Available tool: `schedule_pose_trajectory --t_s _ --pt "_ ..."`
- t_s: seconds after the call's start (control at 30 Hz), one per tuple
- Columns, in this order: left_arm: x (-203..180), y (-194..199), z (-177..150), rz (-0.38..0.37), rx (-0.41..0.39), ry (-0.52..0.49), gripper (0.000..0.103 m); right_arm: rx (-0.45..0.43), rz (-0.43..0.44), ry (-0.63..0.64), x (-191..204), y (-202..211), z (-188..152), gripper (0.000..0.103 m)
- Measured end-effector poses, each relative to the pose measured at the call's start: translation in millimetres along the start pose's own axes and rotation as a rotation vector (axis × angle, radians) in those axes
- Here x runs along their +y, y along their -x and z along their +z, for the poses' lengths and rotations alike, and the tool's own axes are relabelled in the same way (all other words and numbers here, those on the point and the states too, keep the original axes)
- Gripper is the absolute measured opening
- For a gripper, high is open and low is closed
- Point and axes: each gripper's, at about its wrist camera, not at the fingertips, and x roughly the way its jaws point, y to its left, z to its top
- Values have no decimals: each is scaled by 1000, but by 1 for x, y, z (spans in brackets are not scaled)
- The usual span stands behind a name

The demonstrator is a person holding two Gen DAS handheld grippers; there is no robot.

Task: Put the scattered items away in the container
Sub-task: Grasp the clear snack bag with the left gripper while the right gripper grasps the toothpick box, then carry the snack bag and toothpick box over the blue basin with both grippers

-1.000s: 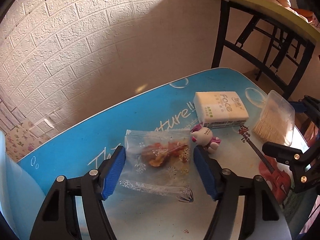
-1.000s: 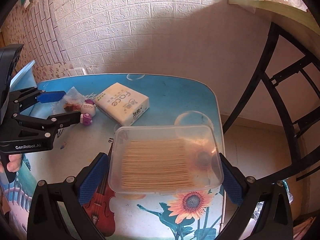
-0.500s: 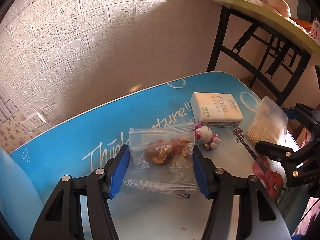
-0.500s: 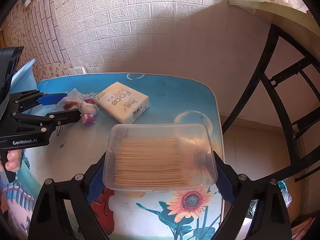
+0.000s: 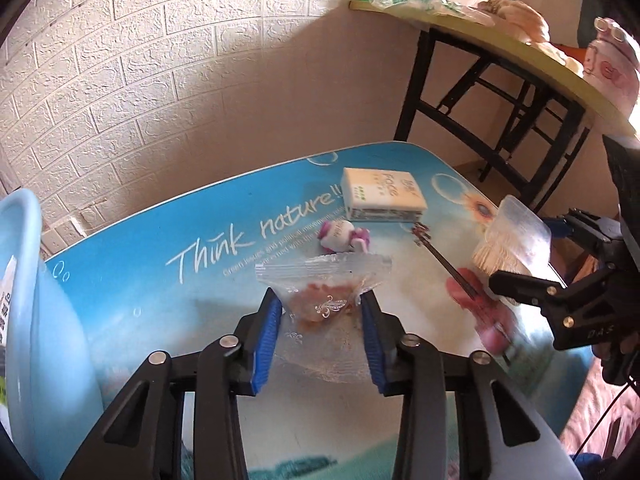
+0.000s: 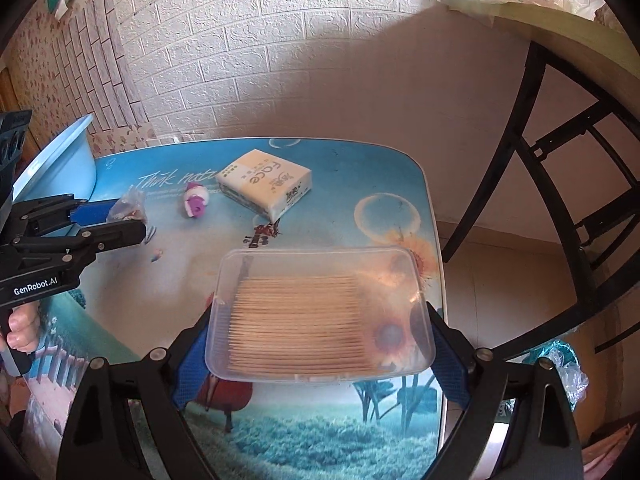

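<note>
Your left tongs (image 5: 322,320) are clamped on the clear plastic snack bag with reddish filling (image 5: 324,300), lifted over the blue picture-printed counter (image 5: 160,312). Your right tongs (image 6: 320,356) grip the clear lidded box of wooden toothpicks (image 6: 320,316). At your left's 12 o'clock lies the small white-and-purple toy figure (image 5: 344,236), beyond it the cream tissue pack (image 5: 382,196). The pale blue plastic basin (image 5: 24,320) stands at 9 o'clock.

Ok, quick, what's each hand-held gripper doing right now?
Left hand-held gripper: closed on the clear snack bag, lifted off the table.
Right hand-held gripper: closed on the clear toothpick box.
</note>
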Motion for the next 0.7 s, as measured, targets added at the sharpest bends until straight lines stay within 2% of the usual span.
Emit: schedule_pose_trajectory --t_s 0.23,0.43,0.7 --pt "-7 5 -13 -30 26 -24 30 -25 -4 3 4 27 -9 93" --pt "-10 7 -16 -26 23 -26 28 -40 -12 -3 7 28 -7 93" --pt "-13 47 -8 -39 -86 -3 28 -66 -24 -2 9 42 -1 93"
